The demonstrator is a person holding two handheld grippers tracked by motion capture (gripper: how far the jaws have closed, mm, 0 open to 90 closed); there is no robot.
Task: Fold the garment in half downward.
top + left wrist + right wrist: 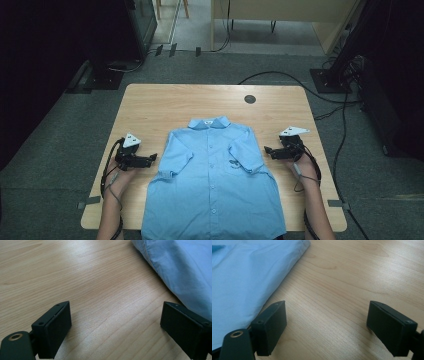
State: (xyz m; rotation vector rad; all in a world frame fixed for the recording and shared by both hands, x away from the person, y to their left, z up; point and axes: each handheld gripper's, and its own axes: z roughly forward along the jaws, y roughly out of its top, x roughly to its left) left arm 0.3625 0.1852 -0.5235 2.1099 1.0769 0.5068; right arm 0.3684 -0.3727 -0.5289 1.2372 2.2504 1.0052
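Note:
A light blue short-sleeved shirt (pixel 215 180) lies flat and buttoned on the wooden table (pixel 150 102), collar away from me, hem hanging over the near edge. My left gripper (pixel 153 158) rests on the table just left of the shirt's left sleeve, pointing at it. Its jaws stand wide apart over bare wood, with the shirt's edge (pixel 180 267) beside the right jaw. My right gripper (pixel 268 150) rests to the right of the other sleeve, pointing inward. It is open too, nothing between its jaws, and the shirt (pixel 244 277) lies by its left jaw.
A dark round cable port (pixel 250 99) sits in the table near the far edge. Black cables (pixel 345 125) run across the grey carpet to the right. Dark stands and equipment flank the table at both far corners.

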